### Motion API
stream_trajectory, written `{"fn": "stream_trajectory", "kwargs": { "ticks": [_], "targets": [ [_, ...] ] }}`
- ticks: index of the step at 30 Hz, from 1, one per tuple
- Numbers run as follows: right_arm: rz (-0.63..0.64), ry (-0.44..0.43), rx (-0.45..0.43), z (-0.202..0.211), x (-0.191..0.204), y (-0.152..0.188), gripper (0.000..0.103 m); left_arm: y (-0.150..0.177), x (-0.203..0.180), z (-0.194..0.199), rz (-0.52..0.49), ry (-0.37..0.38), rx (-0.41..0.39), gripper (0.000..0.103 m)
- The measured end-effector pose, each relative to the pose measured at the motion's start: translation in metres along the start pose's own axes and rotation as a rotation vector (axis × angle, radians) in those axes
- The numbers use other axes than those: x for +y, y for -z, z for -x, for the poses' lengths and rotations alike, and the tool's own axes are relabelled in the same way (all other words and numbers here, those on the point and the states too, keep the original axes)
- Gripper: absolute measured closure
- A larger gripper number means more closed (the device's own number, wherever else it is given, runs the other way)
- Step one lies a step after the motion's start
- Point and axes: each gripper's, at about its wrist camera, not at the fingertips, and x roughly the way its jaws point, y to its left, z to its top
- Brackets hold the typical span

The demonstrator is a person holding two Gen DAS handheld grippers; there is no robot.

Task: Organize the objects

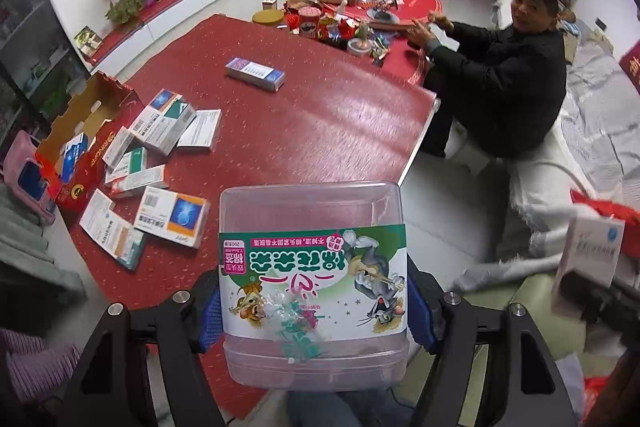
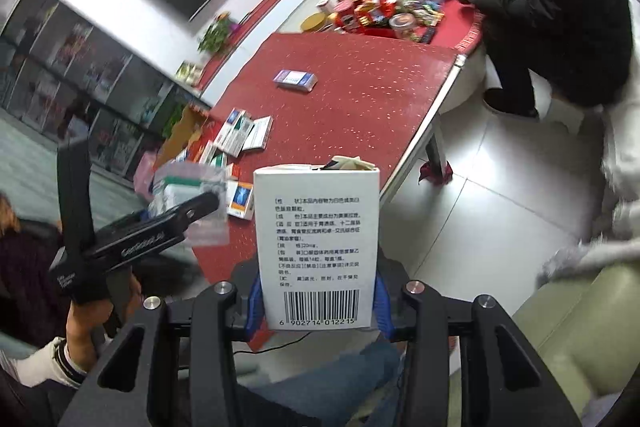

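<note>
My left gripper (image 1: 314, 311) is shut on a clear plastic tub (image 1: 314, 211) with a green cartoon label, held above the near edge of the red table (image 1: 320, 123). My right gripper (image 2: 318, 301) is shut on a white medicine box (image 2: 318, 227) with a barcode, its top flap open. That white medicine box (image 1: 592, 251) also shows at the right of the left wrist view. The clear tub (image 2: 184, 187) and left gripper appear at the left of the right wrist view. Several medicine boxes (image 1: 160, 163) lie loose on the table's left. A purple box (image 1: 255, 73) lies alone mid-table.
An open red cardboard box (image 1: 80, 143) stands at the table's left edge. A person in dark clothes (image 1: 504, 75) sits at the far right by a snack-covered red table (image 1: 348, 23). White tiled floor (image 2: 492, 203) lies right of the table. A pale green seat (image 2: 576, 331) is bottom right.
</note>
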Motion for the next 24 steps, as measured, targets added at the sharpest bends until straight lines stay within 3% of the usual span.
{"fn": "stream_trajectory", "kwargs": {
  "ticks": [3, 9, 13, 18, 24],
  "targets": [
    [0.073, 0.001, 0.015, 0.002, 0.000, -0.020, 0.061, -0.007, -0.008, -0.010, 0.060, -0.007, 0.003, 0.027],
    [0.174, -0.031, 0.025, -0.017, -0.015, -0.097, 0.061, -0.039, -0.013, -0.033, 0.119, -0.046, -0.026, 0.027],
    [0.320, -0.011, -0.011, -0.025, -0.016, -0.166, 0.061, -0.080, -0.006, -0.058, 0.210, -0.078, -0.070, 0.027],
    [0.342, -0.036, -0.019, -0.040, -0.033, -0.231, 0.061, -0.148, -0.010, -0.080, 0.246, -0.127, -0.118, 0.027],
    [0.396, -0.137, 0.108, -0.089, -0.051, -0.295, 0.061, -0.195, -0.020, -0.101, 0.309, -0.175, -0.082, 0.027]
  ]
}}
